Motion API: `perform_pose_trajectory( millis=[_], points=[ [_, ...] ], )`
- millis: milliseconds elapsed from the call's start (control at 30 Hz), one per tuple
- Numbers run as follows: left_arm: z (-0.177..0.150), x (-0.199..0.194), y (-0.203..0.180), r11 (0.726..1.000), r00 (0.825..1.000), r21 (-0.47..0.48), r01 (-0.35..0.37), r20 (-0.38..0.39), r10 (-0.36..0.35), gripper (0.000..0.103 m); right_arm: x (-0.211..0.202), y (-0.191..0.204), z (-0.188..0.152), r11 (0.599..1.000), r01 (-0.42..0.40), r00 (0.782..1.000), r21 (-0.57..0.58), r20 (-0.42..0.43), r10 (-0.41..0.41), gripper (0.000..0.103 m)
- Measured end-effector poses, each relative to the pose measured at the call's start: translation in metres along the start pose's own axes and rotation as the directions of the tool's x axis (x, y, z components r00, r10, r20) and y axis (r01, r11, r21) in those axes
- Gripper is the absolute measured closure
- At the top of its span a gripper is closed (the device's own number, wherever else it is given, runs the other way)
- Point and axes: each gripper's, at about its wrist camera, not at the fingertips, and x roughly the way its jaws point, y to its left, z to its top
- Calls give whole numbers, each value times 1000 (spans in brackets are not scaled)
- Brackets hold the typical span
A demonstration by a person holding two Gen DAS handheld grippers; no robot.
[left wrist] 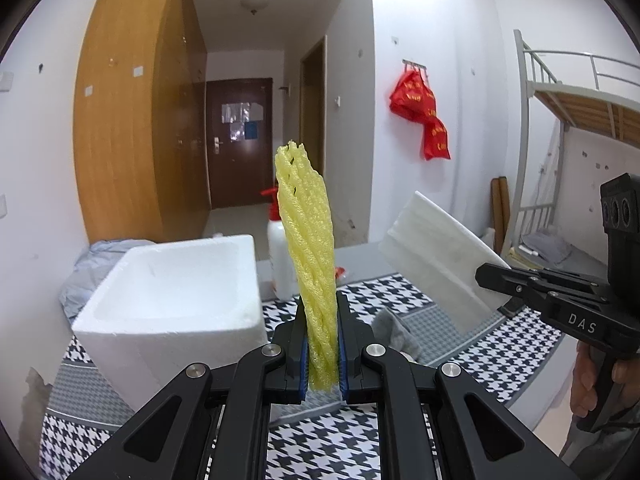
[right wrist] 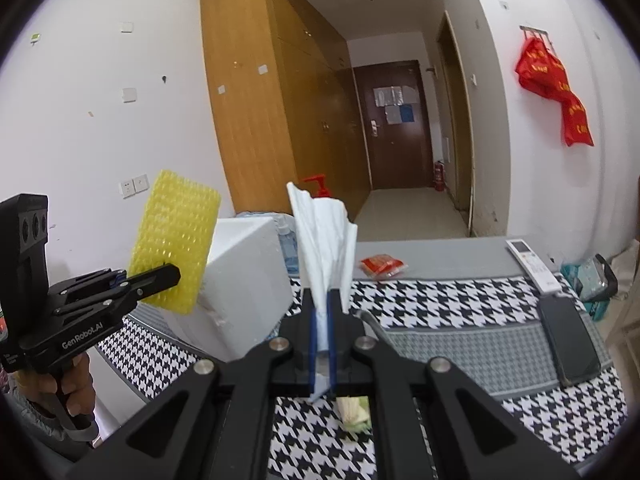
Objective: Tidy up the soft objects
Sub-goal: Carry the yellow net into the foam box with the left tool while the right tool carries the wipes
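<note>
My left gripper [left wrist: 323, 312] is shut on a yellow foam net sleeve [left wrist: 308, 240] that stands upright above the table; it also shows in the right wrist view [right wrist: 176, 240], beside the white foam box [left wrist: 172, 300]. My right gripper [right wrist: 322, 304] is shut on a white tissue [right wrist: 326, 240] that sticks up from the jaws. In the left wrist view the right gripper [left wrist: 486, 277] shows at the right edge, with a white sheet [left wrist: 436, 252] at its tip. A grey cloth [left wrist: 396, 332] lies on the table.
The table has a houndstooth cloth [right wrist: 460, 312]. On it are a phone [right wrist: 568, 344], a remote [right wrist: 532, 264], a red packet [right wrist: 382, 266] and a white pump bottle [left wrist: 282, 256]. A small pale object [right wrist: 354, 412] lies under my right gripper. A bunk bed [left wrist: 580, 96] stands at right.
</note>
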Motion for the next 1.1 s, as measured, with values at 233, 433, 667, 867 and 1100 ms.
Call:
perform_pose_trajectory(
  millis=[233,433,667,867,1100],
  points=[
    [9,-5,13,1000,999,-17,-24,27,25,91,9,12,13,999,-35,999,-22,12,35,96],
    [10,-14,25,998,998,-29,-54,40,55,91,17,26,19,997,-70,997,-39,18,71,96],
    [14,-24,36,995,994,-37,-93,53,95,91,25,38,25,992,-117,993,-45,21,118,96],
    [13,-27,45,991,991,-50,-120,49,123,91,32,51,27,987,-152,988,-51,24,153,96],
    [12,-33,57,985,985,-67,-159,50,162,91,41,66,31,977,-193,980,-87,23,196,96]
  ],
)
